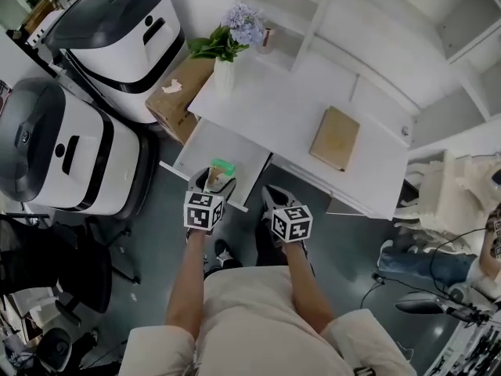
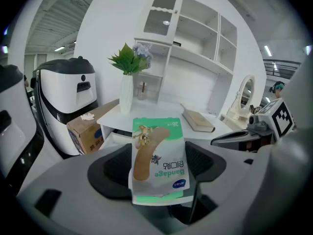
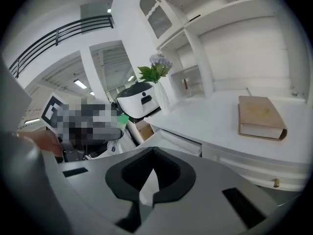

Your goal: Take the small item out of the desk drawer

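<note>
A small green and white bandage box (image 2: 157,160) stands upright between the jaws of my left gripper (image 2: 157,156), which is shut on it. In the head view that box (image 1: 223,168) hangs just above the front edge of the open white drawer (image 1: 205,146), with my left gripper (image 1: 212,180) behind it. My right gripper (image 1: 268,195) is beside it, below the desk's front edge, with its jaws shut and nothing between them. In the right gripper view its tips (image 3: 152,150) meet, and the drawer (image 3: 171,141) lies beyond them.
A tan book (image 1: 336,137) and a vase of flowers (image 1: 225,63) sit on the white desk (image 1: 274,100) under a shelf unit. Two large white and black machines (image 1: 66,151) and a cardboard box (image 1: 178,92) stand to the left. A black chair (image 1: 55,280) is at lower left.
</note>
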A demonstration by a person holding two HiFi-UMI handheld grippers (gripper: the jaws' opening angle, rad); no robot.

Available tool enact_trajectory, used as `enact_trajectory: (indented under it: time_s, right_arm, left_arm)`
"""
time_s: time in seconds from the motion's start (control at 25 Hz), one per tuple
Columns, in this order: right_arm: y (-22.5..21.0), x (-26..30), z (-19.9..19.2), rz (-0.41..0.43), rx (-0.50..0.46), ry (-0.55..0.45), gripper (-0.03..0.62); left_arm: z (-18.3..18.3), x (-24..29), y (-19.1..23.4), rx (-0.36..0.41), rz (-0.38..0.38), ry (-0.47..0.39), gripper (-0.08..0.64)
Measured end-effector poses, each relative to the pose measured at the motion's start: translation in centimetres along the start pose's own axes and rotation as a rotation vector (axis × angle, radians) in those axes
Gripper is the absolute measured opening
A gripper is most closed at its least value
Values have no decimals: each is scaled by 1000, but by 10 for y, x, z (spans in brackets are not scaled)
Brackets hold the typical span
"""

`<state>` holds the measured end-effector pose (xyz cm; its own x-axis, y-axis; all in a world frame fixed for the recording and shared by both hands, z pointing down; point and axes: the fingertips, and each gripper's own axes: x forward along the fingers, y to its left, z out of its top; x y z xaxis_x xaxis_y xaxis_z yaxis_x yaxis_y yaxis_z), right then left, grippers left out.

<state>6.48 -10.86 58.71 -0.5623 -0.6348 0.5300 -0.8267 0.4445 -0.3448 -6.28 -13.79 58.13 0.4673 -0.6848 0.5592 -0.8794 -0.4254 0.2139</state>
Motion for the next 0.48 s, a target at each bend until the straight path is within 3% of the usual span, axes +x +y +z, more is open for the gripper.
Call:
enact_trajectory:
  time_s: [0.48]
  right_arm:
    - [65, -22, -20, -37, 22, -58, 20]
  left_arm:
    - [-31, -75, -19, 81, -3, -55, 354]
